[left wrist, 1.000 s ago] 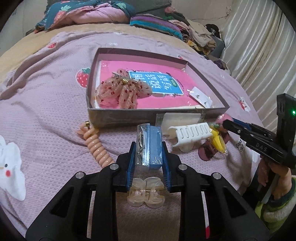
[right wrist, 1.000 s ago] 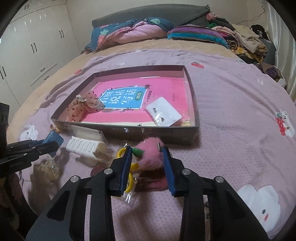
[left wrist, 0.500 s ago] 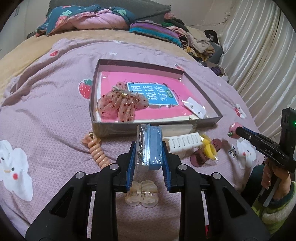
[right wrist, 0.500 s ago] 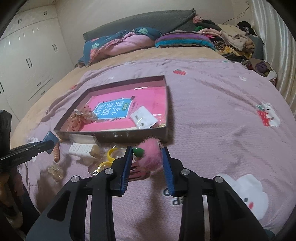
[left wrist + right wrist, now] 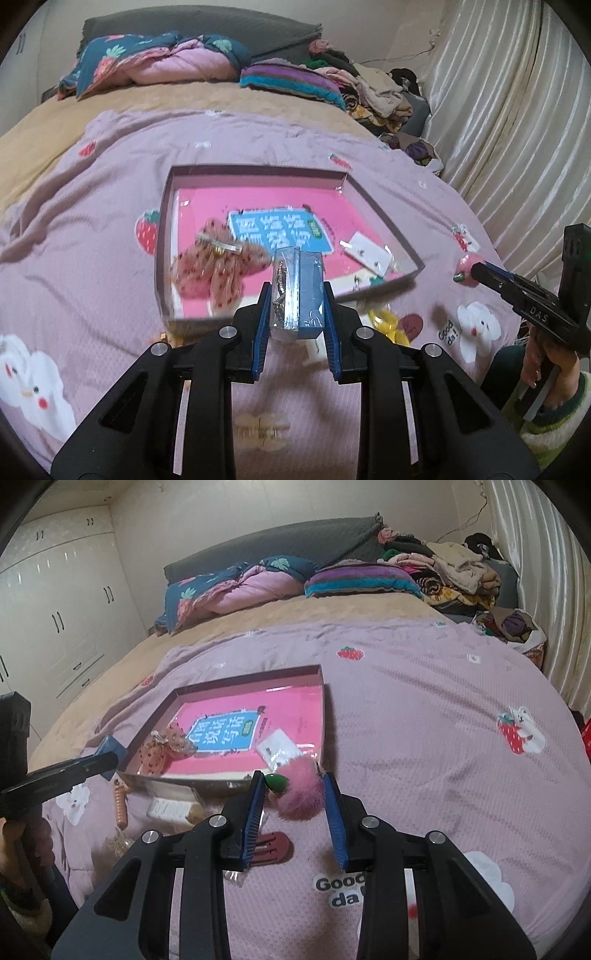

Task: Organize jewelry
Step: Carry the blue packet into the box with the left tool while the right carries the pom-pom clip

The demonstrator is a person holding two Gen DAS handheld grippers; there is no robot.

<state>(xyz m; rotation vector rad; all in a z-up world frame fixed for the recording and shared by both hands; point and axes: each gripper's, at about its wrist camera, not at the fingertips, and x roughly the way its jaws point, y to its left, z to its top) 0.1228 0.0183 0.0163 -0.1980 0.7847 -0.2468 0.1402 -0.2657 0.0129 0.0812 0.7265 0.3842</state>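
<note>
My left gripper (image 5: 295, 314) is clamped on a small blue jewelry packet (image 5: 300, 295) in clear wrap, held upright between the blue pads, above the near edge of the shallow box (image 5: 384, 218) on the bed. My right gripper (image 5: 295, 801) pinches a fluffy pink pompom (image 5: 301, 794) with a green leaf, just off the box's near right corner. Inside the box lie a pink book (image 5: 280, 206) with a blue label of Chinese characters I can't read sharply, a dotted pink bow (image 5: 218, 269) and a white earring card (image 5: 365, 253). On the bedspread (image 5: 424, 701) beside my right gripper I read "Good" and "da"; the right gripper's body, seen from the left, reads "DAS".
</note>
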